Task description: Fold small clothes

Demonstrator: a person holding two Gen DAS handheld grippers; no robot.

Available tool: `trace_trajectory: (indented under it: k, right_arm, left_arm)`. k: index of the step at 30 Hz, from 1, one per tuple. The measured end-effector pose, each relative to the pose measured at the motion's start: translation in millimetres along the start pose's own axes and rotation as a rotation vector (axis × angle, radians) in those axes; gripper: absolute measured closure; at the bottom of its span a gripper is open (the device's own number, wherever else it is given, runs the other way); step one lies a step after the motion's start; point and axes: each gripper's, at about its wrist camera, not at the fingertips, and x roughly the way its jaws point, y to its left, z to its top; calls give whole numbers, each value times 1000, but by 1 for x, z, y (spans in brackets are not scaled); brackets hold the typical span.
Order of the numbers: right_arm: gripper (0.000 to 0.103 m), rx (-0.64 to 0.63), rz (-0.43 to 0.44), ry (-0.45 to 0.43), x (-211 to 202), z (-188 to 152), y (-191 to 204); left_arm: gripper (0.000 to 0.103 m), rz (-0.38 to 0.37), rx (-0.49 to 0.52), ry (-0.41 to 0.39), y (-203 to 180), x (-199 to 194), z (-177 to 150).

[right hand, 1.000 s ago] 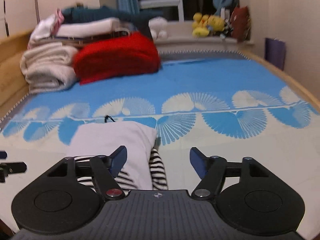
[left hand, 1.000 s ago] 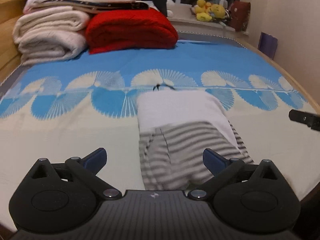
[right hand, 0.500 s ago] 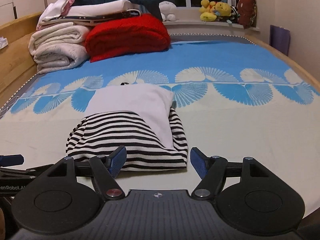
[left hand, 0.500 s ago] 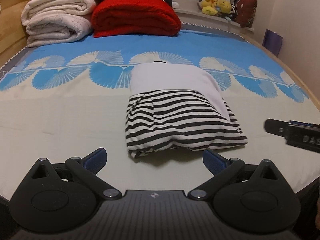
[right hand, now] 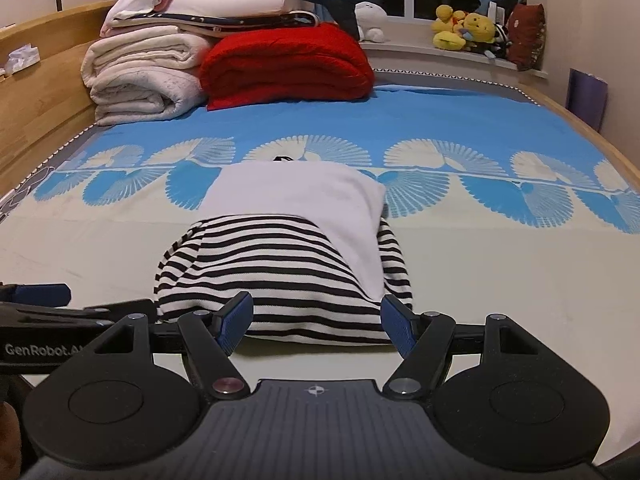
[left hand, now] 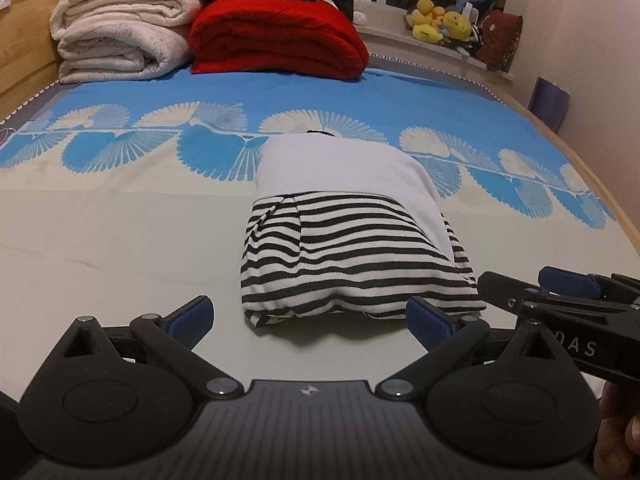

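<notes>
From the left wrist camera, the left gripper [left hand: 310, 318] stands wide open and empty, just short of the one striped garment [left hand: 352, 264], which lies folded on the bed [left hand: 100, 240] toward its near edge, a white panel on top. The bundle sits straight ahead and slightly right of these tongs, its long axis running away toward the one red blanket [left hand: 280, 40]. The right gripper [left hand: 560, 292] shows at the right; I cannot tell its state here.

From the right wrist camera, the right gripper [right hand: 317, 322] is open too, holding nothing, with the striped garment [right hand: 280, 272] dead ahead, its near hem between the fingertips. This hand looks nearer. One cream blanket stack [right hand: 140, 76] sits in the far left corner.
</notes>
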Motion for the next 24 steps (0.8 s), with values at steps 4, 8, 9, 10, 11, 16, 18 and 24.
trace_trajectory:
  k: [4, 8, 9, 10, 11, 16, 18, 24]
  right_arm:
    - [31, 5, 1, 5, 2, 1, 0]
    - [31, -1, -1, 6, 3, 2, 0]
    - [31, -1, -1, 7, 4, 2, -1]
    - [31, -2, -1, 8, 4, 2, -1]
    - [31, -2, -1, 9, 4, 2, -1]
    - [31, -1, -5, 12, 5, 1, -1]
    - [31, 0, -5, 13, 6, 1, 0]
    - [31, -3, -6, 14, 7, 2, 0]
  left_arm:
    - [1, 0, 2, 1, 1, 2, 0]
    - [1, -1, 1, 4, 1, 3, -1]
    - [1, -1, 1, 5, 1, 3, -1]
    - [1, -1, 0, 5, 1, 3, -1]
    - [1, -1, 0, 5, 1, 4, -1]
    - [1, -2, 0, 8, 1, 4, -1]
    - [1, -2, 0, 9, 1, 5, 0]
    - [1, -2, -2, 11, 1, 6, 0]
